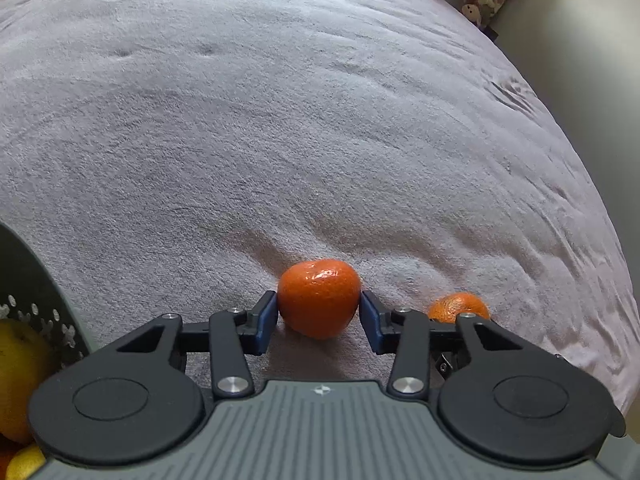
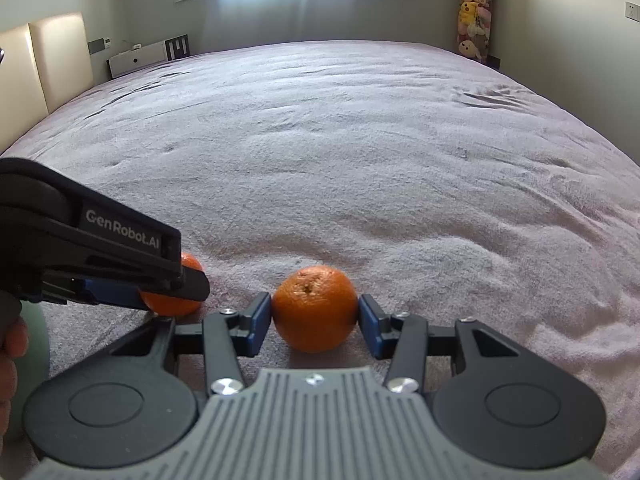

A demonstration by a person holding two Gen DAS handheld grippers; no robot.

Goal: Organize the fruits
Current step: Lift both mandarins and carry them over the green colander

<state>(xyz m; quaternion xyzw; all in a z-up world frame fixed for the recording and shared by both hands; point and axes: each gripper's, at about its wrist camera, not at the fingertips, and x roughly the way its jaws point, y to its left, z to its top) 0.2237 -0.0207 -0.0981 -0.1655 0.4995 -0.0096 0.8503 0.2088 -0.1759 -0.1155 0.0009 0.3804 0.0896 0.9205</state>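
Tangerines: left gripper point(image 1: 319, 322) clamped one point(image 1: 318, 298), right gripper point(image 2: 315, 320) clamped another point(image 2: 315, 307) | colander point(image 1: 36, 280) left (fruit inside) | bedspread point(image 1: 320, 120) wide, bare beyond.

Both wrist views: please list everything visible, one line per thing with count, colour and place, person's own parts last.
Mandarins: two, orange, on the bed, one between the left gripper's pads, one between the right gripper's pads.
Bowl: one, dark green, perforated, left edge, holding yellow fruit.
Bedspread: one, pale mauve, under everything.
Plush toys: a stack, mixed colours, far right corner.
Headboard: cream, far left.
Left gripper: black, blue pads, pressing its mandarin.
Right gripper: same, pressing its mandarin.
Hand: one, left edge.
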